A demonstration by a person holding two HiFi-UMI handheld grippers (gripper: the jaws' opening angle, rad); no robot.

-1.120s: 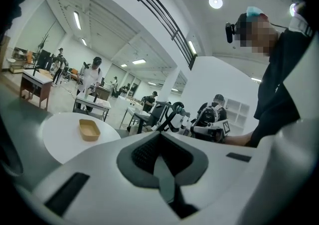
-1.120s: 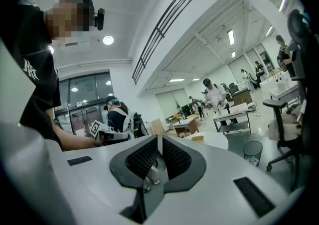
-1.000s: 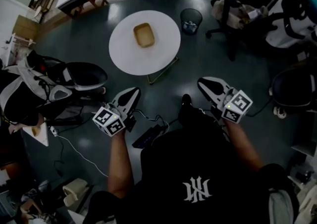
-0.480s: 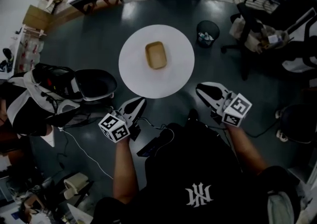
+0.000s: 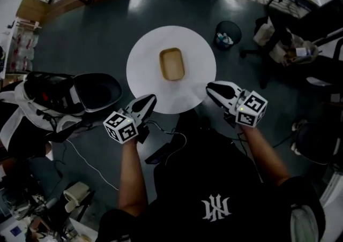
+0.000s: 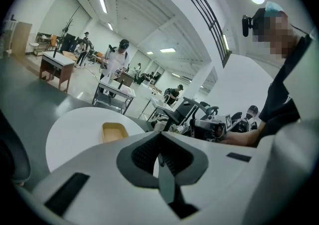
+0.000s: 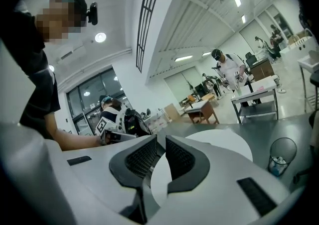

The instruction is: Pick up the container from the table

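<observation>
While container (image 5: 172, 64) sits on table (image 5: 146, 56), left claw (image 5: 150, 98) closed, right claw (image 5: 210, 87) seemingly just parting, empty, shirt emblem (image 5: 215, 207) unreadable.

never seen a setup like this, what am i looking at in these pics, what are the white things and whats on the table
No robot here: a person holds a white two-jaw hand-held gripper in each hand. The top-down picture comes from a camera on the person's head; the other two come from cameras riding on each gripper, looking along its jaws. The left hand-held gripper is shut and empty. The right hand-held gripper has just been opening slightly: a narrow gap, nothing in it. Ahead stands a round white table with one tan container on it, not yet touched.
</observation>
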